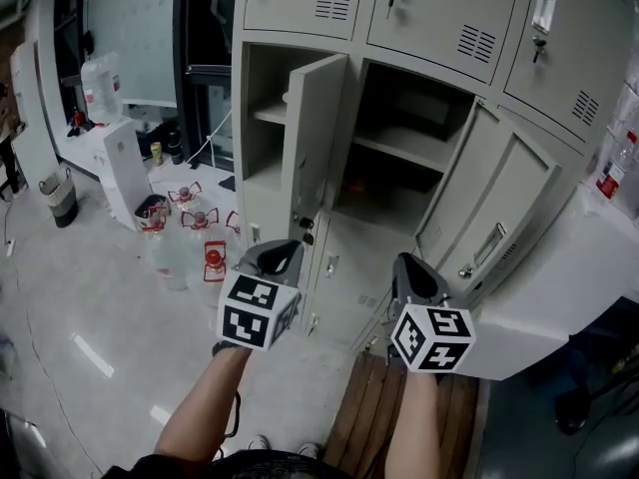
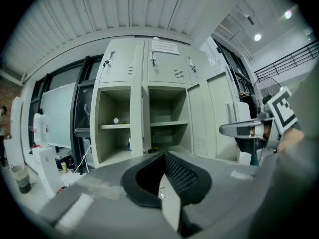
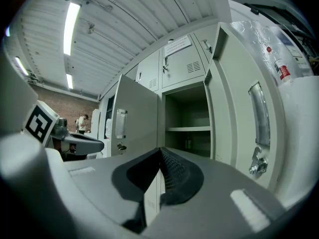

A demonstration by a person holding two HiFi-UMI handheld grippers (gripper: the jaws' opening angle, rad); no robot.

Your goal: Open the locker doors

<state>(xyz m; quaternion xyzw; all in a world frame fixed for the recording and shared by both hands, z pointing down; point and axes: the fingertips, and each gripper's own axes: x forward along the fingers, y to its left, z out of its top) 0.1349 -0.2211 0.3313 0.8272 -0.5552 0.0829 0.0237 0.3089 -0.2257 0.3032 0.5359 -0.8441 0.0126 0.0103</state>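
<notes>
We are holding left tongs (image 1: pixel 274 254) and right tongs (image 1: pixel 413 267) shut, empty; two locker doors (image 1: pixel 312 138) are hanging open, upper doors (image 1: pixel 439 8) unopened.

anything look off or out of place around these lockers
Nothing stands out. The left door and right door of the middle lockers hang open, neither looking bent, and no spill shows. Water jugs sit clustered on the floor left of the lockers.

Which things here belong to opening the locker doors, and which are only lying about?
For the job: left open door, right open door, closed upper doors.
Lying about: water bottles, basket, whiteboard.
</notes>
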